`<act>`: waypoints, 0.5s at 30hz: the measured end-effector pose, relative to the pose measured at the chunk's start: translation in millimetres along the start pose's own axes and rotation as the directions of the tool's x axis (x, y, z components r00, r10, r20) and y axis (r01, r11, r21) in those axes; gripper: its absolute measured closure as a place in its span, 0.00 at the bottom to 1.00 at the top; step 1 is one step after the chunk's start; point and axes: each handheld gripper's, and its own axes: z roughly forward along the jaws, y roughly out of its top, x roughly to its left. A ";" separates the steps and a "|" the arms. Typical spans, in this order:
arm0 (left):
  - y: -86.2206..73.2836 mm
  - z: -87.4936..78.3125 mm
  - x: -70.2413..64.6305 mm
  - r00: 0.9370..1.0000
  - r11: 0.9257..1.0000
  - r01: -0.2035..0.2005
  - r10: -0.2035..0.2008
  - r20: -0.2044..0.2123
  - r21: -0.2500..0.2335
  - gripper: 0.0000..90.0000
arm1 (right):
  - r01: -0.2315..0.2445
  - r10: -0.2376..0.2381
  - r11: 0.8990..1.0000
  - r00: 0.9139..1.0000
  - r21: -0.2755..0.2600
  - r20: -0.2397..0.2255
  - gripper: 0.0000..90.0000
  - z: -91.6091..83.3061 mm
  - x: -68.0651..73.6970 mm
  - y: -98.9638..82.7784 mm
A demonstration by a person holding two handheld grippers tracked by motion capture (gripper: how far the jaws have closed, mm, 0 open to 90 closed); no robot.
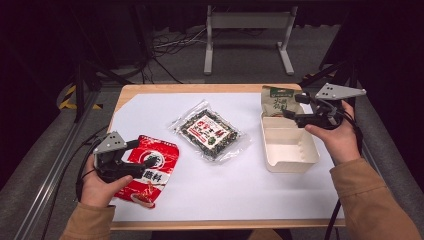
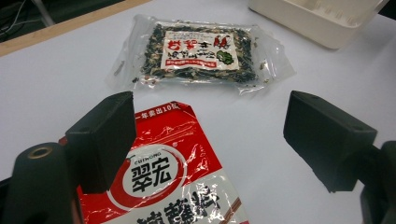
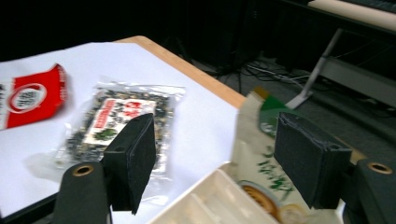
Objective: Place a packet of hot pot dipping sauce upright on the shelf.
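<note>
A red snack bag lies flat at the table's near left. My left gripper hovers over its left part, open, its jaws wide apart above the red bag and not pressing on it. A clear packet of dark mix lies mid-table, beyond the left gripper. At the right stands a cream tray, with a green and beige bag at its far end. My right gripper hangs open over the tray's far end. Between the open jaws of the right gripper I see the green bag lower down, untouched.
A white sheet covers the wooden table. Beyond the far edge a metal stand and cables sit on the floor. From the right gripper, the tray's rim, the clear packet and the red bag are seen.
</note>
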 end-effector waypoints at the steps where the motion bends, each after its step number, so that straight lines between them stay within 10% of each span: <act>1: 0.0 -0.3 0.0 1.000 1.000 0.007 -0.007 0.002 0.003 0.20 | -0.006 0.006 1.000 1.000 -0.004 -0.013 0.34 0.7 3.9 -1.0; 15: -2.5 -2.4 5.8 1.000 1.000 -0.013 0.014 -0.008 0.025 0.30 | 0.031 -0.030 0.999 0.995 0.008 -0.091 0.40 3.2 50.7 -13.0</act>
